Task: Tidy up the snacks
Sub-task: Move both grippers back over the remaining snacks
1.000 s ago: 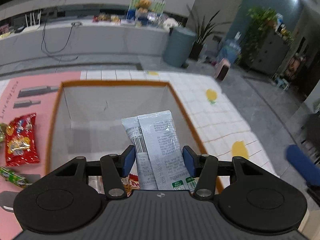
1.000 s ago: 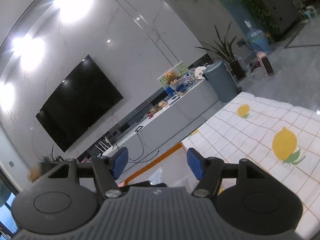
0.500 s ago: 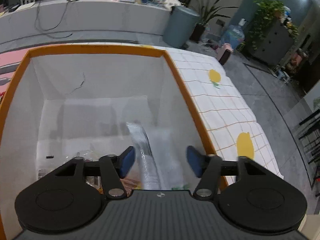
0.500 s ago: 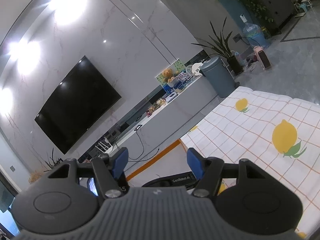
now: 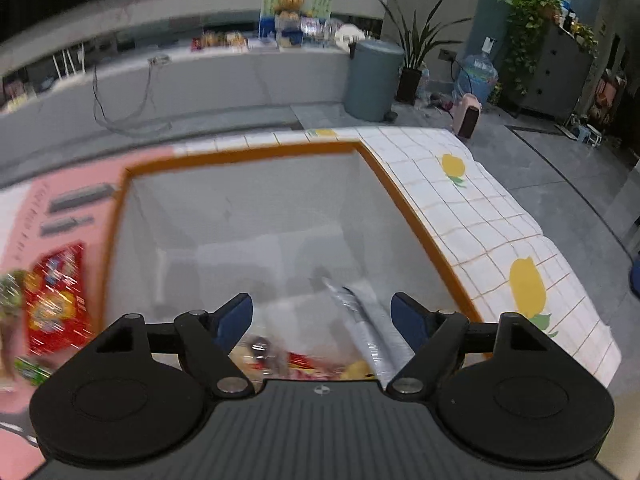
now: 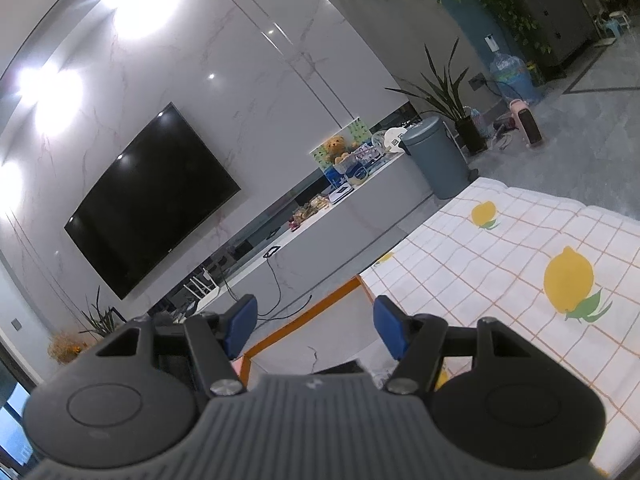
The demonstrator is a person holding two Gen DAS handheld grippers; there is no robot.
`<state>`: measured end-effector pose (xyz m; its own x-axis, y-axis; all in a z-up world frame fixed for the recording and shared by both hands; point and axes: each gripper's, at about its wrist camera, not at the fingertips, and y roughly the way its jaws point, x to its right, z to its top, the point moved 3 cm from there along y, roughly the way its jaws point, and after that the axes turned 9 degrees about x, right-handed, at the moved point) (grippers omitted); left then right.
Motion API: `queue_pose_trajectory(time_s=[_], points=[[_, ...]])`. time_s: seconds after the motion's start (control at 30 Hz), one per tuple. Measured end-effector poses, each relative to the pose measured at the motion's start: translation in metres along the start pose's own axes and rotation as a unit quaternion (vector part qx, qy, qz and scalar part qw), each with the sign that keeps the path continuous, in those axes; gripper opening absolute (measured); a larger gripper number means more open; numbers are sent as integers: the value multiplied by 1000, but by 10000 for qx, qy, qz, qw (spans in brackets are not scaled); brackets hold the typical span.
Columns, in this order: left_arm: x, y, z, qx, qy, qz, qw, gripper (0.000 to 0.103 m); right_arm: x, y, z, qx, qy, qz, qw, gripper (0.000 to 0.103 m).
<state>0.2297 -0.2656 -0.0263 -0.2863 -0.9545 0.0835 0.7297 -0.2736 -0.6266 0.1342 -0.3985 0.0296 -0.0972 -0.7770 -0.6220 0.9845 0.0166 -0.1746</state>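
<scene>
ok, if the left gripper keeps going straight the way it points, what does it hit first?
Probably the silver snack packet lying in the orange-rimmed bin, just ahead of the open left gripper; depth is unclear.

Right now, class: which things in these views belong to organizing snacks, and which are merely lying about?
Job:
orange-rimmed box
silver packet inside it
red snack bag on the pink mat

Lying about:
grey bin
television
potted plant

My left wrist cam tilts steeply down, sitting close over the orange-rimmed box [image 5: 248, 156] and peering into it. My right wrist cam is rolled sideways and aimed way flatter, out at the TV [image 6: 152, 196] wall. Both catch the box rim, lemon tablecloth [image 5: 500, 216], grey bin [image 5: 374, 74] and the long counter [image 6: 320, 232].
</scene>
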Motion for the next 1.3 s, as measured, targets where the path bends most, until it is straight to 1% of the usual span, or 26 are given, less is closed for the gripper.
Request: queue_pose_trajectory(time_s=[0.07,0.2,0.33,0.47,0.57,0.67,0.73,0.83,0.93,1.1,1.17,1.23,1.3], points=[[-6,-11,3,131,14,19,9999,92,-3,0,-1,3,-61,27,10000,64],[-22,-36,5,260,-153,25,9995,92,-10,1,-1,54,-278,46,9996,64],[-34,-63,7,459,26,229,9987,92,-17,1,-4,52,-346,112,9993,64],[-50,-90,8,619,104,338,9975,92,-31,2,-11,40,-700,152,9974,64],[-63,-108,1,690,120,406,9967,92,-45,4,-18,0,-849,291,9960,64],[-80,-124,-6,804,225,667,9943,92,-62,4,-27,-49,-1044,554,9930,64],[-95,-134,-12,881,189,855,9923,92,-76,4,-34,-94,-1209,751,9898,64],[-124,-144,-22,935,-106,1396,9857,92,-94,5,-47,-208,-1336,1000,9858,64],[-153,-150,-33,995,-326,1650,9807,92,-111,7,-62,-346,-1493,1182,9811,64],[-201,-154,-55,1015,-818,1712,9766,92,-137,10,-90,-544,-1900,1435,9697,64],[-218,-155,-66,993,-1067,1670,9751,92,-145,14,-103,-684,-2035,1504,9650,64],[-234,-151,-75,915,-1317,1575,9744,92,-151,20,-116,-877,-2164,1565,9597,64],[-250,-148,-81,751,-1528,1516,9737,92,-157,24,-131,-1053,-2316,1626,9533,64]])
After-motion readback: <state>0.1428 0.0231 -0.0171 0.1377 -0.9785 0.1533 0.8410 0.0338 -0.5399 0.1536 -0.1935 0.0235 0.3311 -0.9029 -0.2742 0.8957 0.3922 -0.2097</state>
